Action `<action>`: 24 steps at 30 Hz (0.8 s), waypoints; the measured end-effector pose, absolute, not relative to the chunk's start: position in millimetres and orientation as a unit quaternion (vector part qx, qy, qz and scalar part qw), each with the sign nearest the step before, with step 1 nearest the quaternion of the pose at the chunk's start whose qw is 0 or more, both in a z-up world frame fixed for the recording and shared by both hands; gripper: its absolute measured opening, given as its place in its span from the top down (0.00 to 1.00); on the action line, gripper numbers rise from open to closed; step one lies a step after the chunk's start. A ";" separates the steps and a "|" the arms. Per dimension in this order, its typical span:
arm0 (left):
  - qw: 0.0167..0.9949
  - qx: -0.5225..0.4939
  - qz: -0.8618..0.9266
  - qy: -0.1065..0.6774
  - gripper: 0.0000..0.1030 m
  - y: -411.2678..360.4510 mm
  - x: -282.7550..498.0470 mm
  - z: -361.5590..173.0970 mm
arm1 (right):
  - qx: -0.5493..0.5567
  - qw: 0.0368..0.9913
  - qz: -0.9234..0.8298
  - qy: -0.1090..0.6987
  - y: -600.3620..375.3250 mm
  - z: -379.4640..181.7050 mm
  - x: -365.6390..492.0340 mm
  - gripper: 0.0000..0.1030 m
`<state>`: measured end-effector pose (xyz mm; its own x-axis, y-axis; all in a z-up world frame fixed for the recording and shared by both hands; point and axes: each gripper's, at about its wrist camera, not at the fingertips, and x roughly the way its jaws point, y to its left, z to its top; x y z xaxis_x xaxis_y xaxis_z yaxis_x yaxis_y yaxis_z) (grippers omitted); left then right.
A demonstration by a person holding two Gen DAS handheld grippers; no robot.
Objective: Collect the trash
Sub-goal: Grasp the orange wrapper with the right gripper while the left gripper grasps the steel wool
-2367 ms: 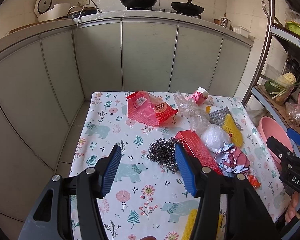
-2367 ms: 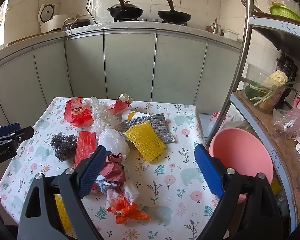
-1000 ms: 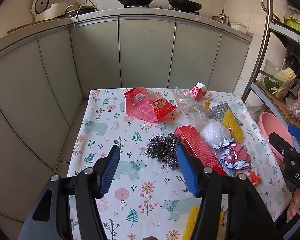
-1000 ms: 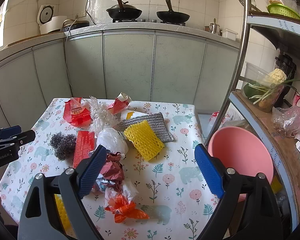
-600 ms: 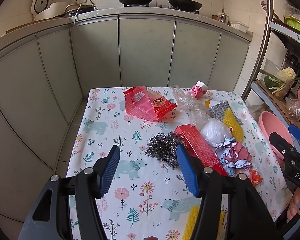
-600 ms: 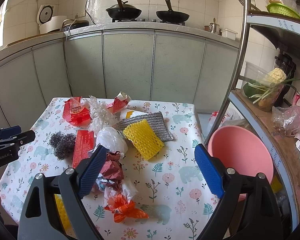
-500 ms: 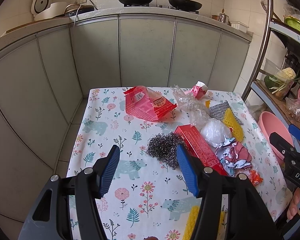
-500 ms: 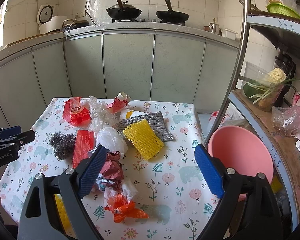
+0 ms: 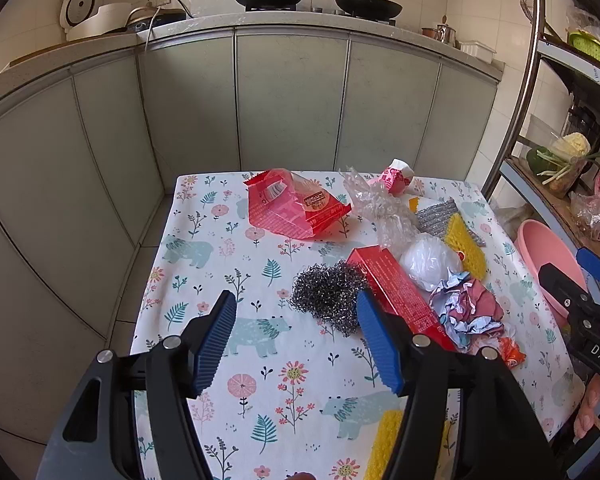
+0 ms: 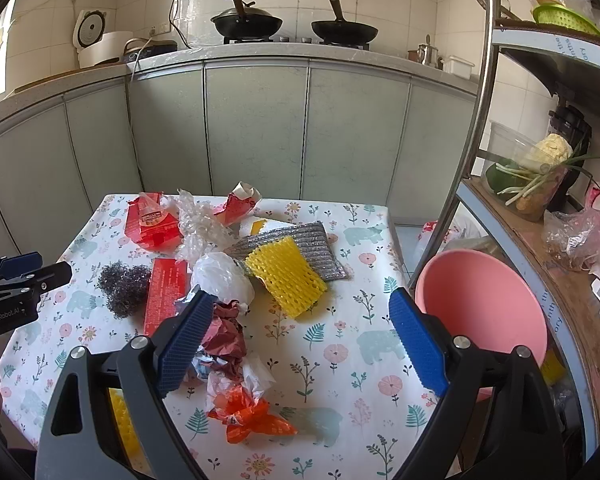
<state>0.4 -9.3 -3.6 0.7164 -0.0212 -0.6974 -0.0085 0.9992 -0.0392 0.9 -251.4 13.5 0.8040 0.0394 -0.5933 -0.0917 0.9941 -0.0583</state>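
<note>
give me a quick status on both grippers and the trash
Left gripper open, empty, over the table. Right gripper open, empty. Trash untouched: steel wool, red box, crumpled paper. Pink basin beside table, nothing blocking.

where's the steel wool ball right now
The steel wool ball lies on the table, touching the long red box on its left side, just ahead of the left gripper.

The tabletop's (image 9: 204, 264) left half lies bare; trash (image 9: 432, 264) crowds the middle and far side, and a shelf post (image 10: 460, 184) blocks the right.
</note>
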 end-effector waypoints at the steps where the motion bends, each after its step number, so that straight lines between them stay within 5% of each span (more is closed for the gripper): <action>1: 0.926 -0.020 -0.004 0.377 0.40 -9.4 0.4 -3.4 | -0.041 0.949 0.034 0.311 -251.8 13.3 0.7 0.12; 18: 0.914 -0.029 -0.048 0.402 0.40 -0.6 2.3 -20.8 | -0.028 0.941 0.060 0.332 -263.1 2.3 -6.5 0.13; 24: 0.904 -0.049 -0.080 0.418 0.40 -3.2 9.4 -28.5 | -0.015 0.929 0.092 0.359 -265.5 -9.3 -9.4 0.24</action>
<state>9.4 -3.2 -28.5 0.6376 -0.1867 -0.7474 0.1040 0.9822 -0.1566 -9.4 -265.5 -9.3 0.7257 0.1594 -0.6693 -0.1815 0.9827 0.0372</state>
